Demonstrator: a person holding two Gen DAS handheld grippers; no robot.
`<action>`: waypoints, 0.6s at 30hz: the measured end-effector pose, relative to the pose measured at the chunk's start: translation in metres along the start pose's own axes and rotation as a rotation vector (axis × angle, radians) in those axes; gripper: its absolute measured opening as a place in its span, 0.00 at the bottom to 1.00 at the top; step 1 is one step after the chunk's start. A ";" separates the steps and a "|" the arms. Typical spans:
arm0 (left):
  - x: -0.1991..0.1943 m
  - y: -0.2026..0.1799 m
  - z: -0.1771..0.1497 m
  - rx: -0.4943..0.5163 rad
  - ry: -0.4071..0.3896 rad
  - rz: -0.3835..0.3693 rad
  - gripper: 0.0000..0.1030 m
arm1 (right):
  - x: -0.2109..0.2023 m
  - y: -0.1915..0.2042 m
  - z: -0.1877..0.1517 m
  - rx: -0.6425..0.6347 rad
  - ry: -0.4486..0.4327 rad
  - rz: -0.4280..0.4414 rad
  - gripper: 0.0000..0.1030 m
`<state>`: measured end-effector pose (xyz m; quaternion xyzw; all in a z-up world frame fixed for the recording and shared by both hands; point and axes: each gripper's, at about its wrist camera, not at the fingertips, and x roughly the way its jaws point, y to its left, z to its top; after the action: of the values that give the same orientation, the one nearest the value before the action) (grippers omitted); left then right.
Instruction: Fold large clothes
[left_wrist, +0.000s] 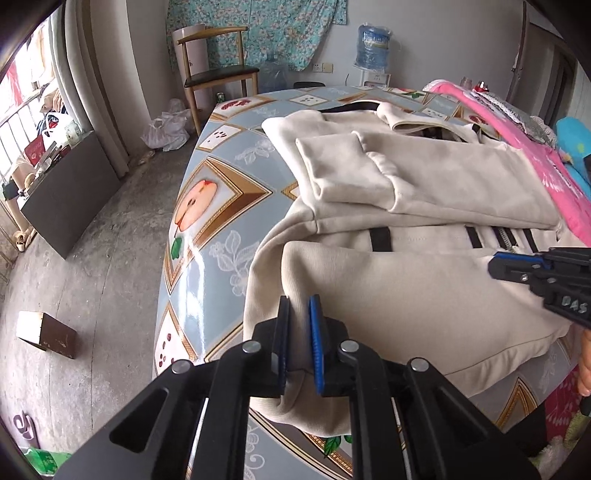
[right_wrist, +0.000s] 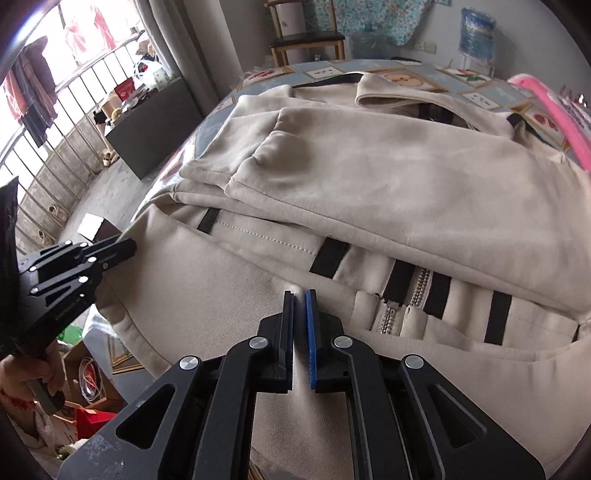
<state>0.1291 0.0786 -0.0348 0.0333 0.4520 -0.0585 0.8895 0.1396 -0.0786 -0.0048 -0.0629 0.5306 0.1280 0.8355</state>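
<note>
A cream zip jacket (left_wrist: 424, 295) with black stripes lies on the patterned table (left_wrist: 207, 206), its sleeves folded across the chest. My left gripper (left_wrist: 299, 314) is shut on the jacket's near-left hem edge, with cream fabric pinched between the pads. The right wrist view shows that gripper (right_wrist: 125, 247) at the garment's left side. My right gripper (right_wrist: 300, 295) is shut, its tips down on the jacket (right_wrist: 369, 184) just left of the zipper (right_wrist: 413, 295). No fold of fabric shows clearly between them. It appears in the left wrist view too, where the right gripper (left_wrist: 493, 264) enters from the right.
A pink cloth (left_wrist: 546, 162) lies along the table's right side. A wooden chair (left_wrist: 218, 74) and a water bottle (left_wrist: 373, 44) stand by the far wall. A small box (left_wrist: 48, 332) sits on the concrete floor at left. A person's hand (right_wrist: 29, 373) holds the left gripper's handle.
</note>
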 end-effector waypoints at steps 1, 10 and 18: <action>0.000 0.000 0.000 -0.001 0.000 0.002 0.10 | -0.007 -0.005 -0.001 0.023 -0.013 0.021 0.13; -0.001 -0.003 -0.001 0.005 0.001 0.023 0.10 | -0.084 -0.088 -0.014 0.238 -0.054 -0.025 0.43; -0.001 -0.005 -0.003 0.021 -0.001 0.045 0.10 | -0.071 -0.085 -0.029 0.200 0.026 -0.070 0.51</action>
<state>0.1260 0.0739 -0.0360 0.0530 0.4499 -0.0431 0.8905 0.1100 -0.1776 0.0443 0.0009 0.5488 0.0444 0.8348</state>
